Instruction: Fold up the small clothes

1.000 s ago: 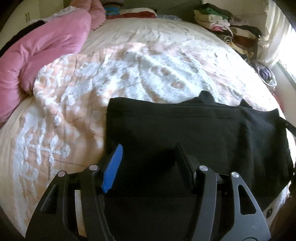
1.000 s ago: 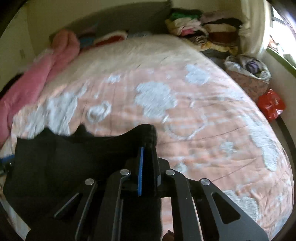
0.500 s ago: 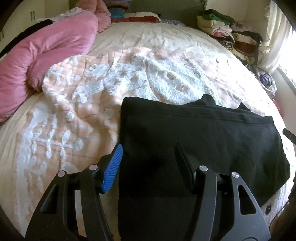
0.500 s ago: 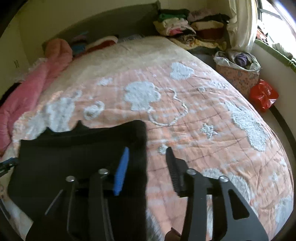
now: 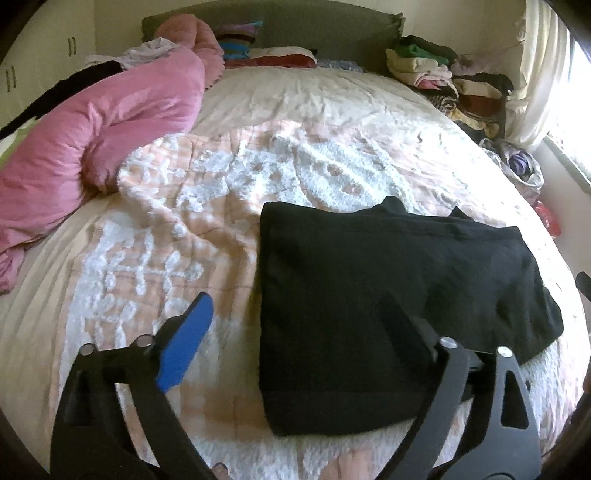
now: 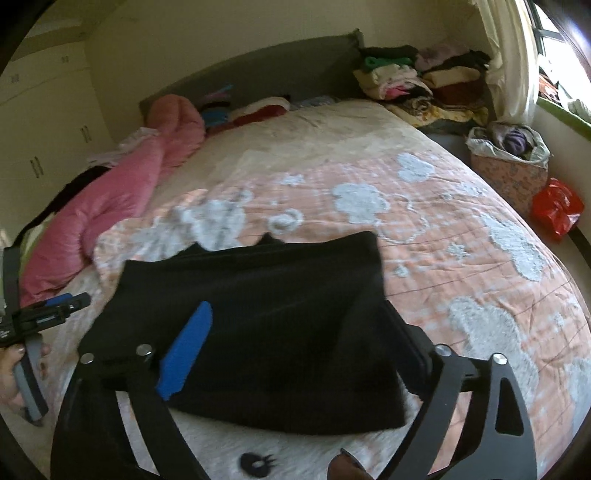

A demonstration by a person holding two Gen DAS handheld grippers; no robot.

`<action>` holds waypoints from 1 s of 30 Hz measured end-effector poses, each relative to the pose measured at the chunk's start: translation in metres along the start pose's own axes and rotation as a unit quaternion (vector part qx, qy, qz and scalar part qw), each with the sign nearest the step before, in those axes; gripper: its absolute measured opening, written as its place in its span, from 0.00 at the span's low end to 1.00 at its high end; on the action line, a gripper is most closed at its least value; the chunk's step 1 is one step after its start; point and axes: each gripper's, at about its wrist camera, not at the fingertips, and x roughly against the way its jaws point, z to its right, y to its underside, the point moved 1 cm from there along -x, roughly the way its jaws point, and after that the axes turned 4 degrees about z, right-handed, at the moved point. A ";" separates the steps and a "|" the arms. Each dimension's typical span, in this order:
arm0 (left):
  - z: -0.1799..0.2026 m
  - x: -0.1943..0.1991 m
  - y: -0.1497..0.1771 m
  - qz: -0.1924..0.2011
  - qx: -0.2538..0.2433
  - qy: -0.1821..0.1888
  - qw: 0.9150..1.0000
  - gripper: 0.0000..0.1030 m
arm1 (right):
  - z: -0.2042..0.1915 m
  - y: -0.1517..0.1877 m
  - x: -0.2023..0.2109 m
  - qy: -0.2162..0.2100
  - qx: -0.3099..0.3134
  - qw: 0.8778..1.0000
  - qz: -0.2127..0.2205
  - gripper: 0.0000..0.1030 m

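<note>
A black garment (image 5: 388, 295) lies folded in a flat rectangle on the peach and white bedspread (image 5: 177, 236). My left gripper (image 5: 295, 299) hovers above its near left edge with the jaws opening wide. The blue pad (image 5: 184, 347) is over the bedspread and the black finger (image 5: 406, 332) over the cloth, gripping nothing. In the right wrist view the same garment (image 6: 277, 295) lies under my right gripper (image 6: 295, 310). Its jaws are also opening, with the cloth beneath them and not pinched. The left gripper (image 6: 48, 306), held by a hand (image 6: 14, 369), shows at the left edge.
A rolled pink duvet (image 5: 92, 140) lies along the bed's left side. Stacks of folded clothes (image 5: 443, 81) sit at the far right corner by the headboard (image 5: 314, 33). Beside the bed stand a bag of clothes (image 6: 513, 155) and a red bag (image 6: 557, 206).
The right gripper let go of the garment's corner, opened wide and drew back. The left gripper opened wider and backed away. The garment stays folded on the bed.
</note>
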 end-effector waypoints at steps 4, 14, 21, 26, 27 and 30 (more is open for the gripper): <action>-0.006 0.013 0.005 0.006 0.002 -0.003 1.000 0.91 | -0.026 0.006 0.008 -0.015 0.016 1.000 0.004 0.93; -0.034 0.026 0.015 0.005 0.012 -0.026 1.000 0.91 | -0.094 0.023 0.005 -0.044 0.084 0.995 -0.008 0.94; -0.060 0.026 0.019 -0.002 0.031 -0.043 0.999 0.91 | -0.138 0.034 -0.004 -0.070 0.121 0.990 -0.021 0.94; -0.075 0.025 0.019 -0.002 0.042 -0.049 0.998 0.91 | -0.163 0.038 -0.011 -0.081 0.145 0.986 -0.025 0.95; -0.078 0.024 0.018 -0.003 0.044 -0.050 0.998 0.91 | -0.170 0.039 -0.013 -0.080 0.152 0.985 -0.026 0.95; -0.084 0.022 0.017 -0.005 0.050 -0.052 0.997 0.91 | -0.180 0.042 -0.018 -0.083 0.167 0.982 -0.031 0.96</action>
